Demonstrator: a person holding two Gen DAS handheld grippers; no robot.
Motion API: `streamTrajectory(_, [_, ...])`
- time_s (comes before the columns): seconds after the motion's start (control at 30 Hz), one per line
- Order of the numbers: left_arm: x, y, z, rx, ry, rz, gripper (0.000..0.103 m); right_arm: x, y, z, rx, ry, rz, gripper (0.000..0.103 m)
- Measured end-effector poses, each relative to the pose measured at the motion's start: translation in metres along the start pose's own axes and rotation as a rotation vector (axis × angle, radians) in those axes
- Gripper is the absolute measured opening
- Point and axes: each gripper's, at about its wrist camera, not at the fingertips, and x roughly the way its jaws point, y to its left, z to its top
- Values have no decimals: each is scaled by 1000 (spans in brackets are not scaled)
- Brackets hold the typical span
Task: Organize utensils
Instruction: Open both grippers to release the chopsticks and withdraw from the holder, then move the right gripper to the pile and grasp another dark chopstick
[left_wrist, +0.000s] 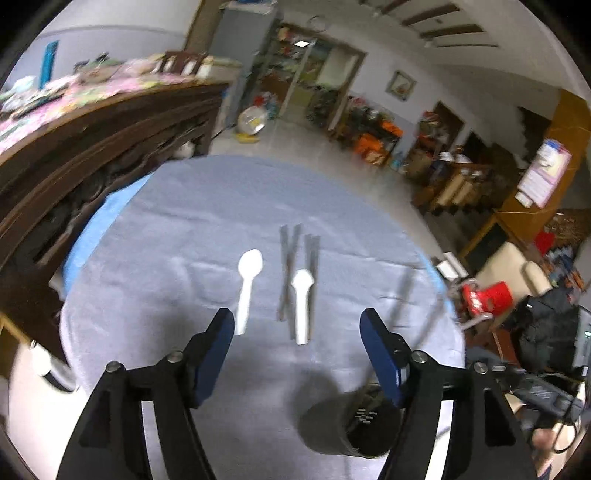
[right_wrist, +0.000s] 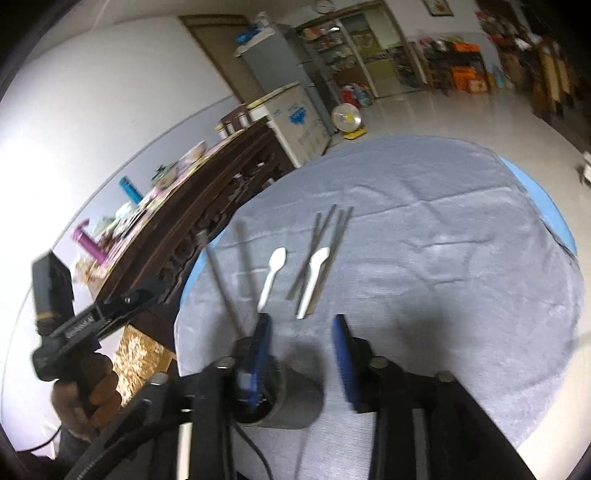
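Left gripper (left_wrist: 297, 326) hovers above the counter (left_wrist: 184, 206), angled down toward the utensils, jaws wide apart, nothing held. Ahead of its left finger lies the left white spoon (left_wrist: 248, 284), bowl pointing away. Right of that, grey chopsticks (left_wrist: 287, 269) lie loosely crossed, with the second white spoon (left_wrist: 303, 302) resting on them. The dark cup (left_wrist: 351, 421) sits near the counter's near edge, under the left gripper's right finger; two chopsticks stand in it (right_wrist: 229, 280), leaning left. Right gripper (right_wrist: 301, 325) sits low just over the cup (right_wrist: 291, 402), jaws partly open, gripping nothing; its left finger is over the cup mouth. Right half of the grey cloth (right_wrist: 461, 277) is bare up to the round edge.
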Motion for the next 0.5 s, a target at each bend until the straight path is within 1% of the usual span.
streamTrajectory(0.03, [11,8,1,-19,38,34,72,-1,-11,2,22,1,-18,68])
streamTrajectory(0.07, [18,13,1,-25,70,58,72,0,-22,5,41,15,-43,70])
streamTrajectory(0.1, [30,20,0,-33,113,89,72,3,-30,6,57,28,-57,70])
streamTrajectory(0.2, [60,38,-6,-62,207,141,72,22,-69,5,159,110,-79,70])
streamTrajectory(0.27, [77,45,-10,-74,250,150,72,34,-88,0,216,153,-98,70])
streamTrajectory(0.33, [92,48,-9,-78,284,156,72,45,-101,-3,236,184,-107,70])
streamTrajectory(0.5, [126,49,4,-71,350,178,72,71,-116,-4,239,260,-115,70])
